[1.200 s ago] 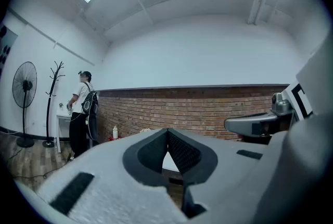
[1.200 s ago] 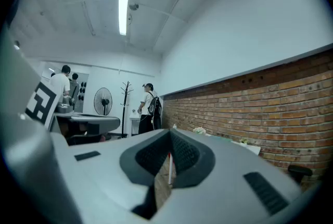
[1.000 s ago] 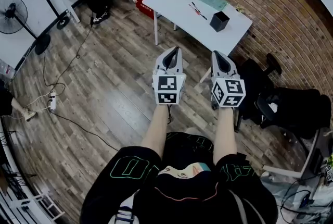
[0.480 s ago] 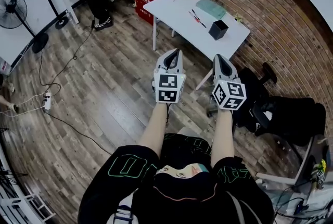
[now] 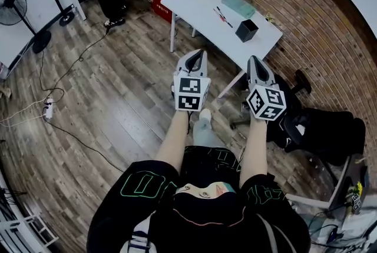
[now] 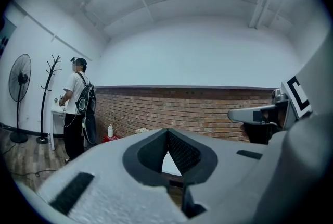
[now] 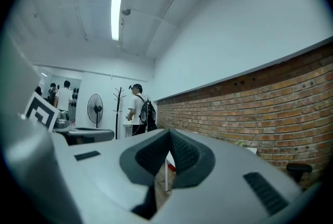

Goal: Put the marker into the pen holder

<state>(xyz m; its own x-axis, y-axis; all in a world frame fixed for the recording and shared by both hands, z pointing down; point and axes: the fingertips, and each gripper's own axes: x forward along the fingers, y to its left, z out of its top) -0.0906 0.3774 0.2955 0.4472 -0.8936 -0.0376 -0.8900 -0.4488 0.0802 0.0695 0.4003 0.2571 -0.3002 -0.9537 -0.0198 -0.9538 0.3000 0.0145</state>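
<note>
Head view: the person stands on the wooden floor (image 5: pixel 112 99), well apart from the white bench (image 5: pixel 189 3) that stands by the brick wall (image 5: pixel 312 16). The left tool (image 5: pixel 199 54) and right tool (image 5: pixel 252 60) are held out side by side, pointing toward the bench and touching nothing. In each gripper view the 2 jaws are pressed together at the tips, with nothing between them. The marker (image 5: pixel 222 15) lies flat on the bench, a thin dark-and-red shape that may be 2 pens together. The black pen holder (image 5: pixel 247 30) stands upright near it, and a green pad (image 5: pixel 238 5) lies just beyond. A black office chair (image 5: pixel 321 128) stands to the right of the right tool.
</note>
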